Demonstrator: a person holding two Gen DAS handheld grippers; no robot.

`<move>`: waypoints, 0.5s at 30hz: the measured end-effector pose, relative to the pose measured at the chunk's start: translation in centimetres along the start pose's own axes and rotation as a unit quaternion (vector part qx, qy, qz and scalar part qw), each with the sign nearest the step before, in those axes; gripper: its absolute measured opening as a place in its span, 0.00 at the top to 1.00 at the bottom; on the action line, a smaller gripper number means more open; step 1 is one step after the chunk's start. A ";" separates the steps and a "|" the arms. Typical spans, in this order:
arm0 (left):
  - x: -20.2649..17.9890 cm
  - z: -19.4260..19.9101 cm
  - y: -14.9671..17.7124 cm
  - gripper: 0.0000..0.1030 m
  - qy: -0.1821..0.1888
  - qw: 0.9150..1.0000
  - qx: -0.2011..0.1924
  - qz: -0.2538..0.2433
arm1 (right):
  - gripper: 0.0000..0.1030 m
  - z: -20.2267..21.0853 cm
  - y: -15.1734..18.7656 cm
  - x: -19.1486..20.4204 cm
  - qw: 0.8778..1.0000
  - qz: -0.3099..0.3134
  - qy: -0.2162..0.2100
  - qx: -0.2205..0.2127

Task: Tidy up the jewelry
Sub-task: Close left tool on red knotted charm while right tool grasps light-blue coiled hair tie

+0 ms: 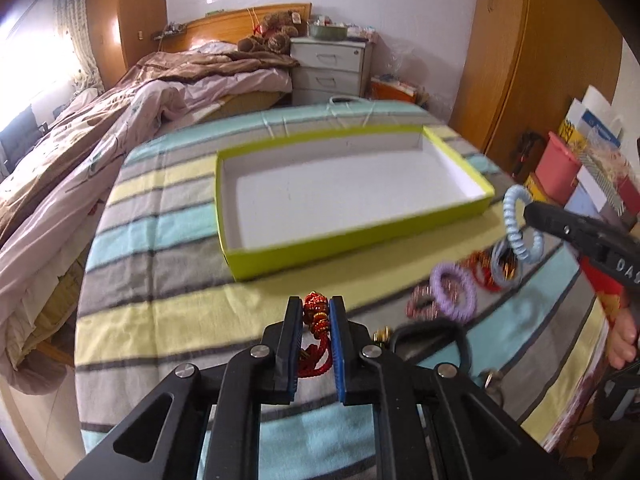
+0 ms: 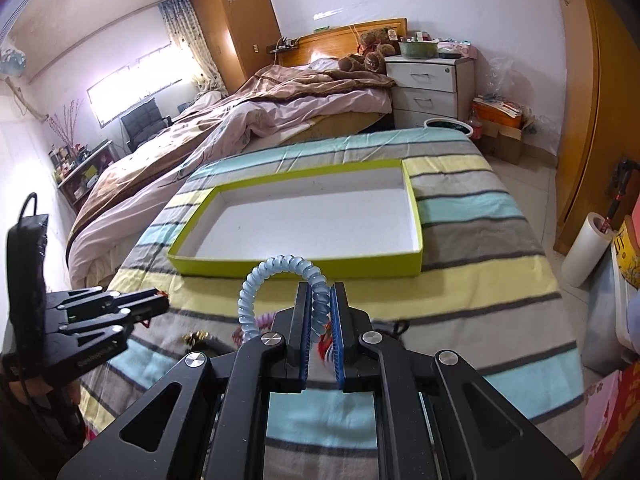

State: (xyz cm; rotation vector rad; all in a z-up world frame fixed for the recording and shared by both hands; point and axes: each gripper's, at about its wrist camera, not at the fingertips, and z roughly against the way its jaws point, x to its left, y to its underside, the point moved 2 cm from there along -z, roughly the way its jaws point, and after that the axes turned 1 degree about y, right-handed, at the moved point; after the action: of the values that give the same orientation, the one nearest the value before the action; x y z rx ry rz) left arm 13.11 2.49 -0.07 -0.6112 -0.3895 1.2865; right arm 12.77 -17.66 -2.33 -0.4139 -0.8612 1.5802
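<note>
Red beaded bracelet (image 1: 316,314) pinched in left gripper (image 1: 315,308). Right gripper (image 2: 320,300) clamps pale blue coil band (image 2: 280,276), both near green tray (image 2: 416,240). Blurry pile at right, prob. more bands (image 1: 454,292).

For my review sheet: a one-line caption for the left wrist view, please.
Left gripper pinching a red beaded bracelet before the empty green tray; right gripper holding a blue coil band.

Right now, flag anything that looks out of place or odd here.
Nothing looks damaged. The green tray holds nothing, while the purple coil ring and other pieces lie jumbled on the striped cloth beside it. Each gripper holds one piece.
</note>
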 end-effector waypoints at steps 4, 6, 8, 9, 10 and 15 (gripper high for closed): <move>0.8 0.5 -2.7 0.87 0.007 1.000 -0.015 0.012 | 0.91 -0.3 -1.9 -0.5 1.000 0.005 0.002 -0.005; 1.2 0.7 -3.9 0.87 0.004 1.000 -0.024 0.015 | 0.91 -0.7 -3.1 -0.9 1.000 0.009 0.008 -0.006; 1.6 0.6 -5.1 0.87 0.004 0.999 -0.030 0.017 | 0.91 -1.1 -4.1 -1.3 1.000 0.010 0.013 -0.007; 1.8 0.3 -5.8 0.87 0.007 0.999 -0.031 0.020 | 0.91 -1.4 -4.6 -1.5 1.000 0.010 0.015 -0.007; 2.0 0.1 -6.4 0.87 0.010 0.999 -0.031 0.023 | 0.91 -1.7 -4.9 -1.8 1.000 0.010 0.016 -0.006; 2.8 -1.2 -8.8 0.87 0.013 0.999 -0.035 0.032 | 0.91 -3.9 -6.9 -3.0 0.999 0.014 0.034 0.009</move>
State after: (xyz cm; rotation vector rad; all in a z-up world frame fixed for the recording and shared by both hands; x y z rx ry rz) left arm 21.30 3.60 4.23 -0.7050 -0.3969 1.3292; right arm 20.92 -19.43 -0.52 -0.4649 -0.7912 1.5892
